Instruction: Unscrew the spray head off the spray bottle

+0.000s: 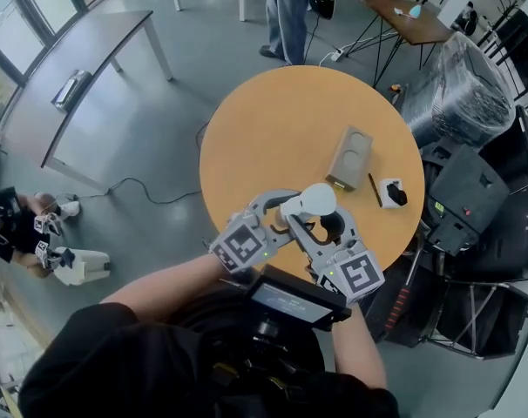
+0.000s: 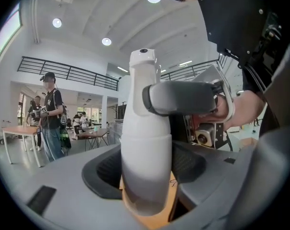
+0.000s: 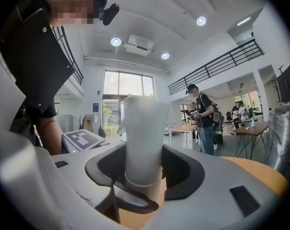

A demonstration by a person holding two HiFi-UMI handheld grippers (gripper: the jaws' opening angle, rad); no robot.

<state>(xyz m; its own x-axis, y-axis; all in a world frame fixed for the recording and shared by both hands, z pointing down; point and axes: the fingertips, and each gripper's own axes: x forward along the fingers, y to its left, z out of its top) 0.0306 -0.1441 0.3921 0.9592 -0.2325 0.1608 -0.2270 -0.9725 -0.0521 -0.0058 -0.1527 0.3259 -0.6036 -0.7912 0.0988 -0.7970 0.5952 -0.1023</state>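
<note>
The round wooden counter [image 1: 273, 120] fills the middle of the head view. The white spray bottle [image 2: 146, 143] stands upright over its near edge, caught between the two tools. No view shows whether its base rests on the wood.

The step in hand looks like the twist itself, with one tool anchoring the body while the other turns the top. To do it well, the turn should run about the bottle's long axis, with the bottle kept upright so nothing tips out once the thread lets go. The body should be squeezed only hard enough to stop it spinning, since a thin plastic wall probably gives. Short turns with a fresh grip after each would likely serve better than one long strained roll of the wrist.

The left hand-held gripper [image 2: 147, 176] is clamped on the wide lower body, with a pad against each side. The right hand-held gripper [image 3: 144, 166] comes in from the opposite side, higher up. It stands about half open, and its pads press on the spray head [image 3: 145, 128] just above the collar [image 3: 143, 178]. If the upper shell turns freely on that collar, a lower hold would be wiser.

A tan block [image 1: 349, 157] and a pen [image 1: 373, 190] lie further back on the counter, well apart from the work
</note>
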